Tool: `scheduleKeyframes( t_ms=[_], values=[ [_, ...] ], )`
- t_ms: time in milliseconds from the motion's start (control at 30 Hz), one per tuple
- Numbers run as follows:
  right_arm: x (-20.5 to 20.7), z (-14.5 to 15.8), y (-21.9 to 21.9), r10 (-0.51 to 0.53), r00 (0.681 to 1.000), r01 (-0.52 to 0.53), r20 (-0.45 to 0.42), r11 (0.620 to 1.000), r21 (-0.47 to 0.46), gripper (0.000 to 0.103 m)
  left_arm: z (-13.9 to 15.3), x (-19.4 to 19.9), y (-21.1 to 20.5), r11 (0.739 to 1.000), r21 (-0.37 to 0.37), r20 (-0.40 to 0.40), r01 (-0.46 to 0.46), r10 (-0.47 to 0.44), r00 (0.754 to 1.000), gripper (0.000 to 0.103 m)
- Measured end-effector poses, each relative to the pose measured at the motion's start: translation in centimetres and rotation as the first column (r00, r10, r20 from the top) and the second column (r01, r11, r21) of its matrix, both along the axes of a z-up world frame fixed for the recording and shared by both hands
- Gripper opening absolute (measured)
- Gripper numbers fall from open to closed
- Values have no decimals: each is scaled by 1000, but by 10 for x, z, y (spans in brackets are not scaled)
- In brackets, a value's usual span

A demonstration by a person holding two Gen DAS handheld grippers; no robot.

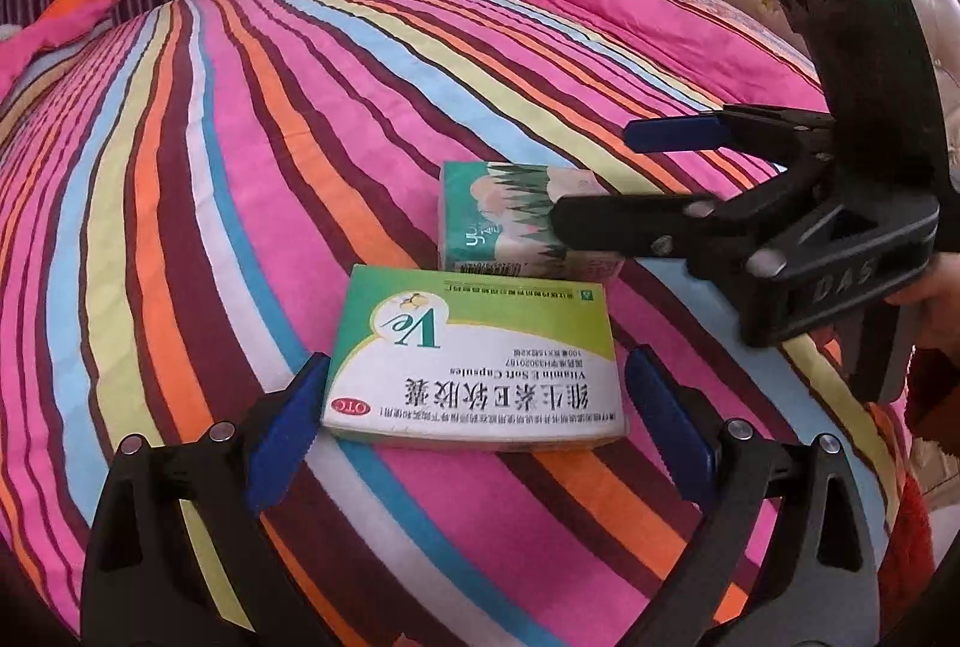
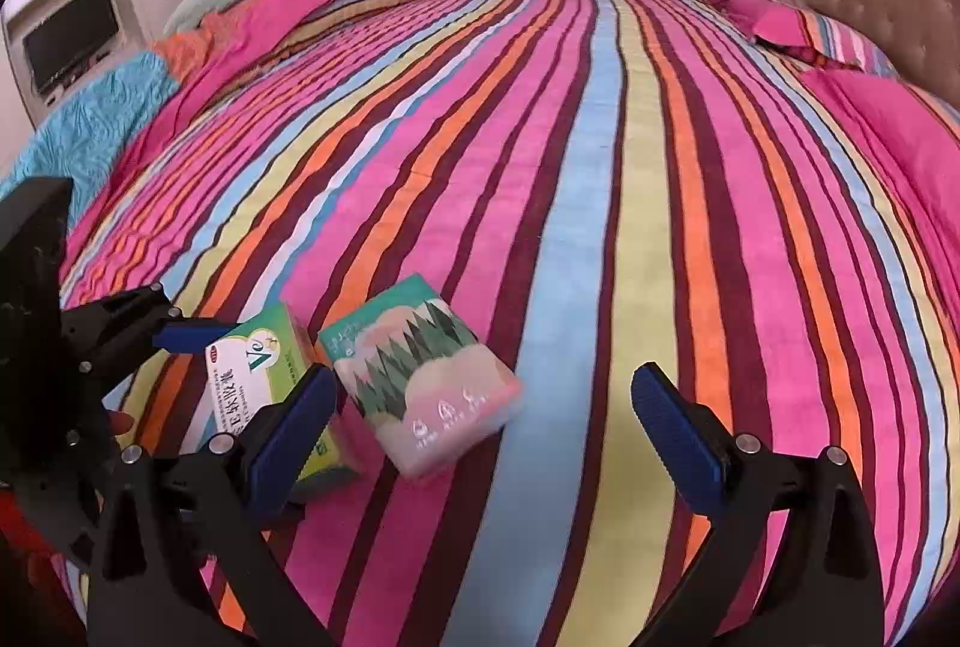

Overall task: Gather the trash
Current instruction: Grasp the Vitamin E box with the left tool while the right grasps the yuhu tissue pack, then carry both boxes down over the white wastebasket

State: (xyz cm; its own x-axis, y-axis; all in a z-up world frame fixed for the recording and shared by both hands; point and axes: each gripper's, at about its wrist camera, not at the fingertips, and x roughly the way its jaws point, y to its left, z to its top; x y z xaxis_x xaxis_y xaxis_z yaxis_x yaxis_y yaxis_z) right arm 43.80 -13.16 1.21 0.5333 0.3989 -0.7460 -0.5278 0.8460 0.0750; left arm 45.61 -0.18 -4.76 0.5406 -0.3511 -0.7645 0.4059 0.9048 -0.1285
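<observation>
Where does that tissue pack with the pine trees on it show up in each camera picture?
Left wrist view: tissue pack at centre, behind the green Ve box, partly hidden by the right gripper.
Right wrist view: lower centre, right of the box.
Shared landmark: the Ve box.

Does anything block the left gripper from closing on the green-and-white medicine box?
Nothing visible. The left gripper, jaws open, already straddles the green-and-white cardboard medicine box on the striped bedspread. The pastel tissue pack lies beyond it, under the open right gripper.
</observation>
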Motion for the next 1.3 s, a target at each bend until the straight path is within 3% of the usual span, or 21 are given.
scheduleKeyframes(
  t_ms=[267,433,533,633,767,1300],
  values=[
    [9,-13,19,72,997,-74,-24,994,-80,95,-7,3,-12,996,89,-10,-28,29,1000,94],
    [13,-16,21,65,998,-67,-26,994,-84,94,-5,11,-4,996,40,-27,-75,76,997,94],
    [16,-19,22,54,997,-58,-52,996,-72,93,-6,10,-7,994,79,-3,-76,76,997,89],
    [16,-20,21,40,998,-44,-43,995,-91,67,-5,6,-3,993,70,11,-91,91,996,88],
    [5,-18,23,45,999,-43,7,988,-150,52,-5,1,2,991,75,30,-115,113,993,88],
    [-56,-8,-12,-175,983,172,-50,983,-55,49,5,-44,26,973,33,-13,-227,228,974,88]
  ],
)
